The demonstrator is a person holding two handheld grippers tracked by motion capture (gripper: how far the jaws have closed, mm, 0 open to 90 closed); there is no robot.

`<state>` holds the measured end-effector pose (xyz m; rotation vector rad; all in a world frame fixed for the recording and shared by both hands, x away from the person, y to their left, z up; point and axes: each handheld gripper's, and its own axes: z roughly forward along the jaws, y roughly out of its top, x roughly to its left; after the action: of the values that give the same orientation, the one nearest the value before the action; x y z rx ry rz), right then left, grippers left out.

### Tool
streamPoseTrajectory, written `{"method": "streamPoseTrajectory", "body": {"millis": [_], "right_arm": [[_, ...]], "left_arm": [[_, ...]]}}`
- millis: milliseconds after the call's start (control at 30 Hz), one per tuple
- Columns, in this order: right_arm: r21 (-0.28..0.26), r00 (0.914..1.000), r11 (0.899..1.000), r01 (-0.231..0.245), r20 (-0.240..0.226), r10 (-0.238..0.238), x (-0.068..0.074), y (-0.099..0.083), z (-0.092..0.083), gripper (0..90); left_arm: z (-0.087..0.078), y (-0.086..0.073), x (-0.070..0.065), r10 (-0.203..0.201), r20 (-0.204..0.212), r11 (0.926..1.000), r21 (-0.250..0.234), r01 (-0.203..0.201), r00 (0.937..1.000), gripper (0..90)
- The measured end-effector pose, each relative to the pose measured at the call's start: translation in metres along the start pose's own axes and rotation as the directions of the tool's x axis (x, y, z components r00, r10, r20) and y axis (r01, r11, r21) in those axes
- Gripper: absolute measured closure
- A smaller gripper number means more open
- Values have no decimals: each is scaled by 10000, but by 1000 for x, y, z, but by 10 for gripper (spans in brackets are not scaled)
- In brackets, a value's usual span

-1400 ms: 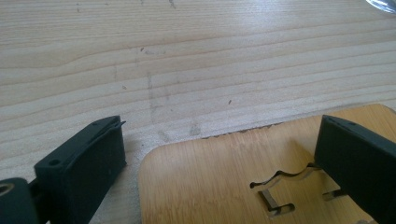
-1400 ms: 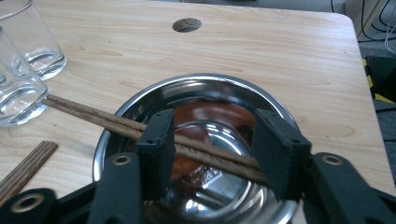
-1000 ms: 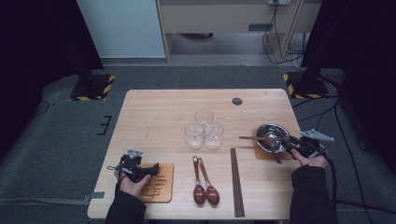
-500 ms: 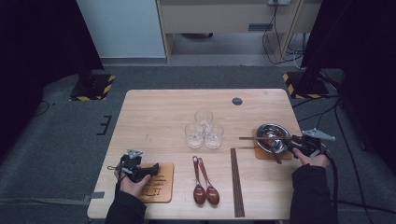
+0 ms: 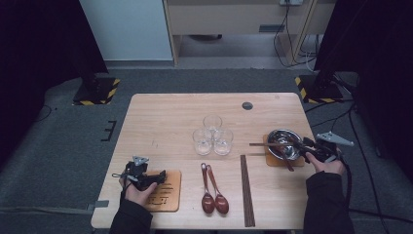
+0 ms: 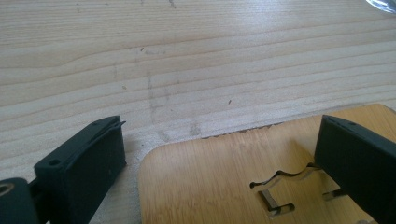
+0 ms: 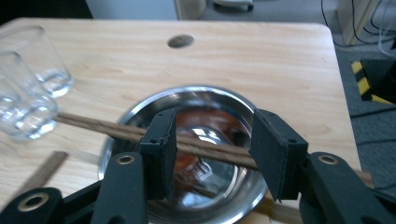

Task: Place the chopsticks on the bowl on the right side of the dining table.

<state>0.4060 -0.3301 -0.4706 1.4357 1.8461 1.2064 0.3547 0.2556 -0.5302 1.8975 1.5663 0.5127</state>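
Opening wider than before, the right tongs [image 7: 210,154] straddle a chopstick [image 7: 107,128] laid across the steel bowl [image 7: 140,109] at three o'clock on the bench [image 5: 165,117]; left tongs [image 6: 219,163] stand released.

Room around the light wooden table [image 5: 160,117]: grey carpet floor [image 5: 58,141] on all sides; black-and-yellow striped stand bases [image 5: 95,92] beyond its two far corners; pale cabinet [image 5: 129,29] and wooden desk with hanging cables [image 5: 292,34] behind; dim light.
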Motion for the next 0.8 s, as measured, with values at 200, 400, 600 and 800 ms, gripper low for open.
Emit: {"method": "streamPoseTrajectory", "body": {"millis": [200,400,600,800], "right_arm": [[-426,9991,9991,-1,-426,-17,10,12,-8,495],[-761,9956,9969,208,-893,-276,27,24,-14,464],[-942,9901,9948,376,-1313,-499,42,36,-17,425],[-1063,9841,9929,532,-1629,-701,56,46,-16,410]], "left_arm": [[0,0,0,0,-1,10000,-1,0,10000,10],[0,0,0,-2,1,10000,-3,2,10000,10],[0,0,0,1,2,10000,0,-1,10000,10],[0,0,0,-3,2,10000,0,3,10000,10]]}}
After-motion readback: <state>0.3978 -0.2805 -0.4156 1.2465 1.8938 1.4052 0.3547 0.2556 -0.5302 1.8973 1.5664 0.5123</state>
